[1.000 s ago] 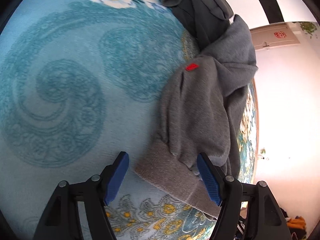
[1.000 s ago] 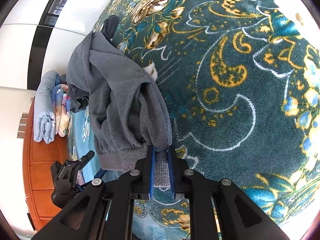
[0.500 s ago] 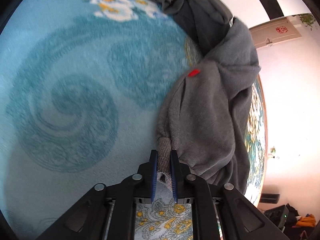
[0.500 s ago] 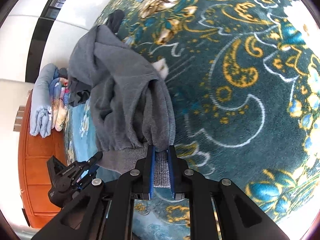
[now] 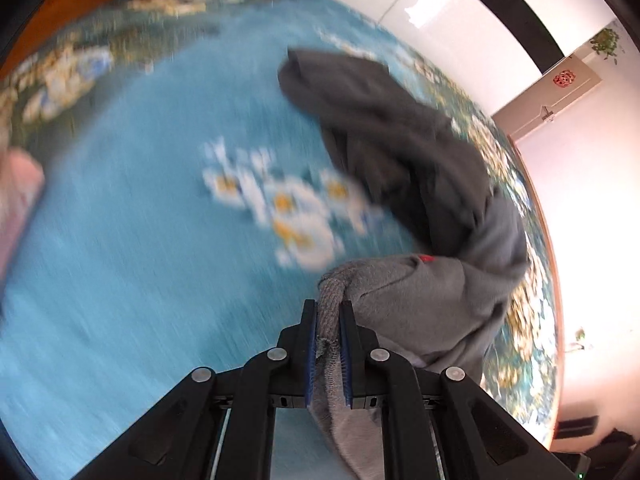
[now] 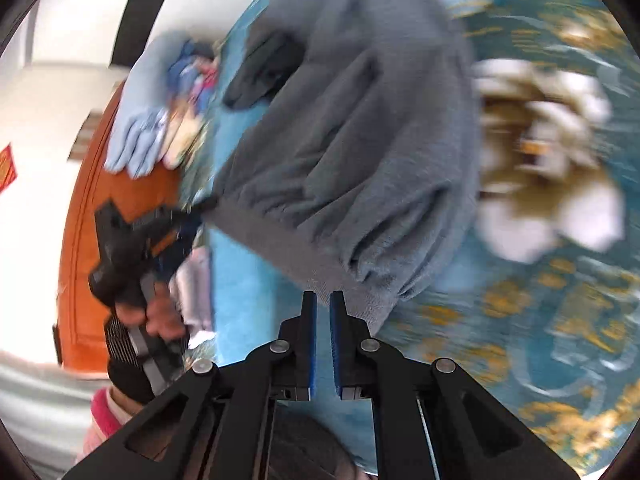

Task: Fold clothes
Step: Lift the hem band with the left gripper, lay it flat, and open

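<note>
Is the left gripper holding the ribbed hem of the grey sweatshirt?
Yes, the left gripper is shut on the grey sweatshirt, its ribbed hem pinched between the jaws.

both grippers have lifted the grey sweatshirt point(image 5: 420, 292) off the blanket.

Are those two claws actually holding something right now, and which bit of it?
The left claw pinches the grey sweatshirt by its ribbed hem. The right claw looks shut on the same hem's other end, though blur hides the contact.
</note>
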